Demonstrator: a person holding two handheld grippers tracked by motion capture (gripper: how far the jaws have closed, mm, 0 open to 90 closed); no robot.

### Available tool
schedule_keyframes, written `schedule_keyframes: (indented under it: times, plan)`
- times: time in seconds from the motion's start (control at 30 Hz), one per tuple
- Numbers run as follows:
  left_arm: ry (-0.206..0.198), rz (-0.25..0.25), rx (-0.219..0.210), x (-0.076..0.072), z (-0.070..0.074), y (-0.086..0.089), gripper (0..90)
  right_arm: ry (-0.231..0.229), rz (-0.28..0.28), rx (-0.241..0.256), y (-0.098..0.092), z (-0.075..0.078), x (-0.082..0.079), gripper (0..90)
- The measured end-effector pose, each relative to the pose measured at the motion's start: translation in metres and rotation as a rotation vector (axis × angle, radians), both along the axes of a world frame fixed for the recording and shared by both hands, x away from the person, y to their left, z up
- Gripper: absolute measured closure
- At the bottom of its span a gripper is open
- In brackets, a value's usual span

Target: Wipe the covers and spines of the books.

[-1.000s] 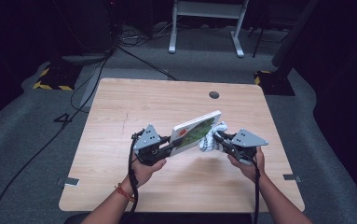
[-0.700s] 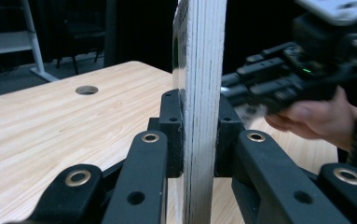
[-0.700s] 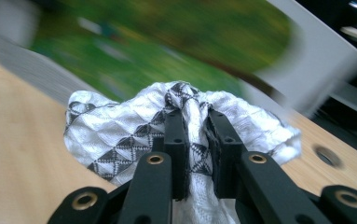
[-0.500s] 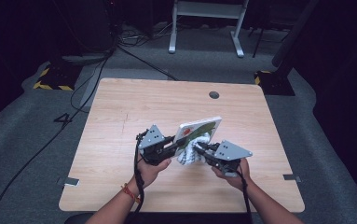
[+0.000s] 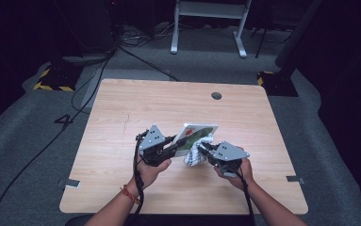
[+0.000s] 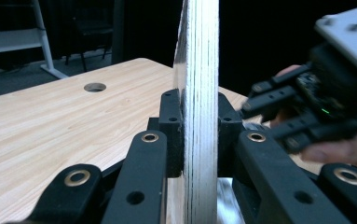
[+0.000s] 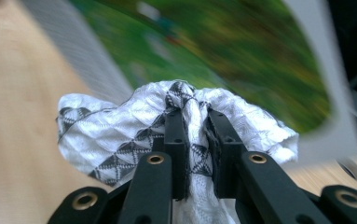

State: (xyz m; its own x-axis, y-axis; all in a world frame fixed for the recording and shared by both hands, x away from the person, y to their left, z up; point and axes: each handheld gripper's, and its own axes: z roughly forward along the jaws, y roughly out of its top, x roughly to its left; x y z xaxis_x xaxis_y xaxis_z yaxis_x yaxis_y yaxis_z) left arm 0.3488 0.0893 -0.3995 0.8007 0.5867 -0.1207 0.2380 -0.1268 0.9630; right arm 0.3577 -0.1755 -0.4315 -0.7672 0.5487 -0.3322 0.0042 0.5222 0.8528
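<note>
My left gripper (image 5: 172, 142) (image 6: 199, 126) is shut on the edge of a thin white board (image 5: 198, 134) (image 6: 197, 84) with a green and red picture on it, held tilted above the table. My right gripper (image 5: 202, 150) (image 7: 197, 135) is shut on a bunched white cloth with a black triangle pattern (image 5: 193, 156) (image 7: 120, 140). The cloth is pressed against the board's picture face (image 7: 241, 56), at its lower right edge in the high view. In the left gripper view the right gripper (image 6: 278, 105) shows just beyond the board.
The wooden table (image 5: 121, 117) has a round cable hole (image 5: 216, 95) (image 6: 95, 87) at its far right. A white desk frame (image 5: 206, 19) stands on the grey floor beyond, with cables and a black and yellow striped base (image 5: 53, 80) at the left.
The right gripper with the cloth has slid left and toward the person along the board. The board has tipped a little lower in the left gripper.
</note>
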Motion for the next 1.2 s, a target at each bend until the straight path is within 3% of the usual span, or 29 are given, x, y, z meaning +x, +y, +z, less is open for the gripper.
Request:
schedule_keyframes:
  times: [0.1,0.3,0.53,0.7,1.0,1.2]
  plan:
    - [-0.018,0.002,0.030,-0.002,0.002,-0.003,79.0,0.000,-0.055,0.031,-0.012,0.002,0.009,79.8]
    - [-0.019,-0.009,0.058,-0.003,0.003,-0.009,79.1,-0.050,-0.076,0.100,-0.018,0.018,0.005,79.9]
    - [0.000,-0.021,0.088,-0.003,-0.001,-0.017,79.2,-0.119,-0.052,0.163,-0.014,0.038,-0.008,79.9]
    - [0.006,-0.026,0.117,-0.003,-0.003,-0.022,79.3,-0.139,-0.019,0.194,-0.008,0.046,-0.014,79.9]
    - [-0.035,-0.020,0.131,-0.006,0.000,-0.024,79.4,-0.178,0.044,0.212,-0.003,0.053,-0.024,79.9]
    - [-0.066,-0.006,0.095,-0.007,0.010,-0.015,79.6,-0.162,0.059,0.138,0.004,0.042,-0.023,79.9]
